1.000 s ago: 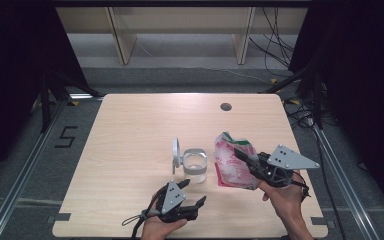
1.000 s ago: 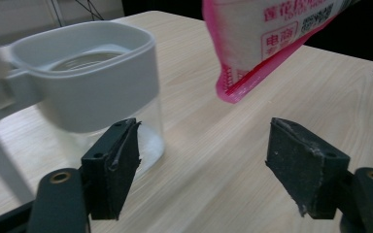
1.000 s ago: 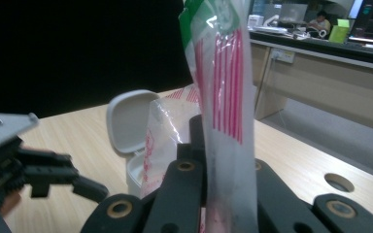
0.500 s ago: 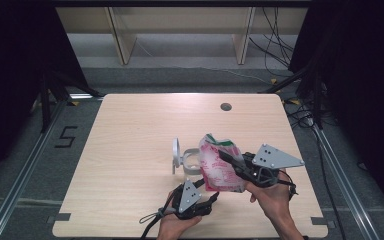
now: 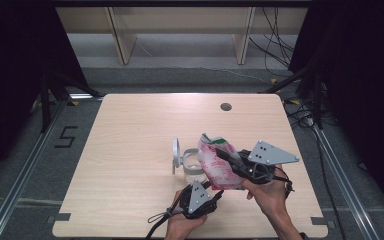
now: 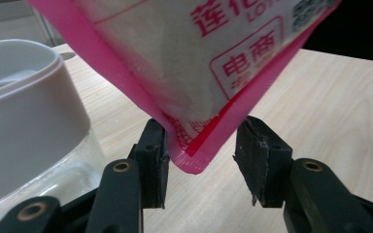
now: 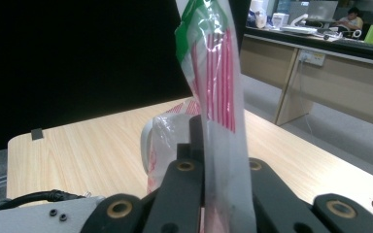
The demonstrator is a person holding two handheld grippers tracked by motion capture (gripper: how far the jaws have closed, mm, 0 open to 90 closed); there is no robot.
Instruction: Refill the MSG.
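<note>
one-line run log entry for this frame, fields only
right tool: shut on pink pouch | left tool: jaws just closing around pouch's bottom corner, right pad not touching | open jar: on table, beside pouch

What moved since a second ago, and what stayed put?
The right gripper carried the pink bag leftward, over the white-lidded jar, still clamped on it. The left gripper slid right beneath the bag; its fingers have been closing around the bag's bottom corner, which sits between them, not yet pinched. The jar and table stayed put.

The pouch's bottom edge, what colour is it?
Bright pink on the pouch, clearest in the left gripper view.
</note>
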